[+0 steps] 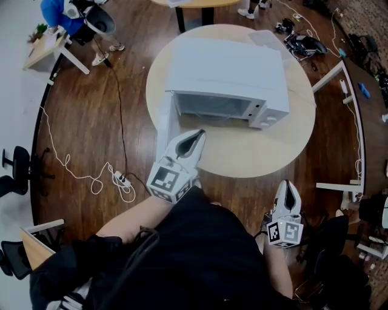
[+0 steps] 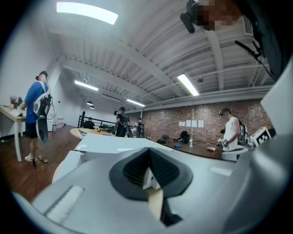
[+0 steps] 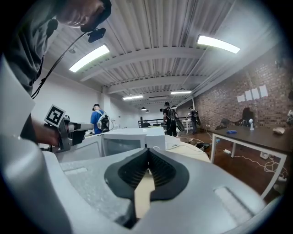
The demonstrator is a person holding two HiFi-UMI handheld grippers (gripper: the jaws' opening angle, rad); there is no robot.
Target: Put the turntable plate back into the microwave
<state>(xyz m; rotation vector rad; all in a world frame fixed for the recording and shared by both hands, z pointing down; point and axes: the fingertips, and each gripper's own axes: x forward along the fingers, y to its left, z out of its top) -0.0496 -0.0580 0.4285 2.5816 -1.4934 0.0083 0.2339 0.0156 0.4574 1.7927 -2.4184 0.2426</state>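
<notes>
We hold left gripper and right gripper pinched closed, empty, by the table's near edge.
Microwave open; apparent turntable plate at far edge: we open wide, grip rim level.

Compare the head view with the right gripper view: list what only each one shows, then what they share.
Only the head view shows the right gripper from above with its marker cube, the power strip and its white cable on the wooden floor, and the office chairs at the left. Only the right gripper view shows the ceiling lights, the brick wall, and that gripper's jaws, together with nothing between them. Both show the white microwave with its door open on the round table, the left gripper and a person in blue.
</notes>
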